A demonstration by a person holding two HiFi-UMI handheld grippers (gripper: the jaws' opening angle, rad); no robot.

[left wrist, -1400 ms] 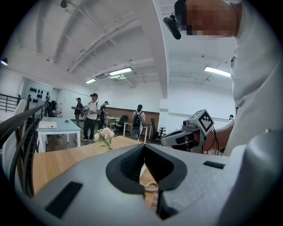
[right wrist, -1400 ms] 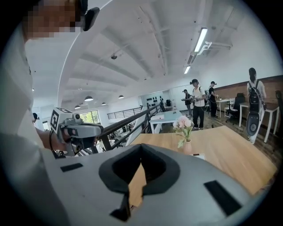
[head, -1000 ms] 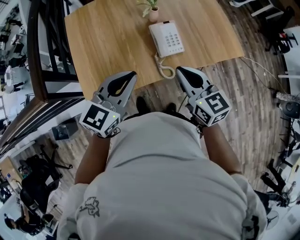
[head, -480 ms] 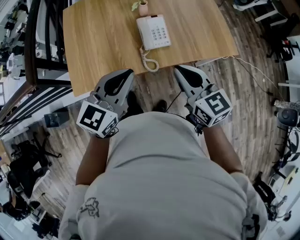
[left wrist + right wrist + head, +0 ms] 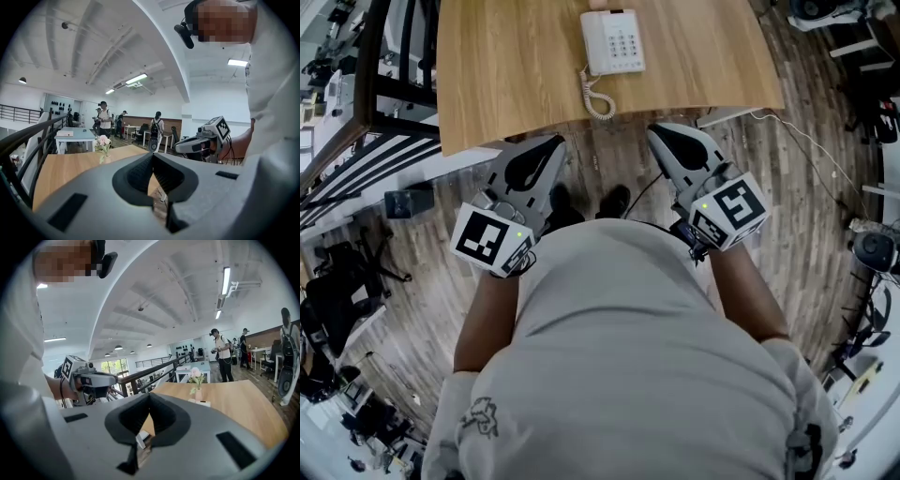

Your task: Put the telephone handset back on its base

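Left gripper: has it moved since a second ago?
Yes. The left gripper has drawn back from the table: its tip overlapped the top, now sits at the near edge.

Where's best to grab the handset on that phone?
Probably mid-length on the handset, jaws across its narrow width, from above. It lies flat along the left side of the phone in the head view, and the coiled cord trails from its near end.

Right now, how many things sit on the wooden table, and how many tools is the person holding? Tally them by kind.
On the table:
telephone: 1
flower vase: 1
In the hands:
tools: 2, the left tool and the right tool
Total: 4
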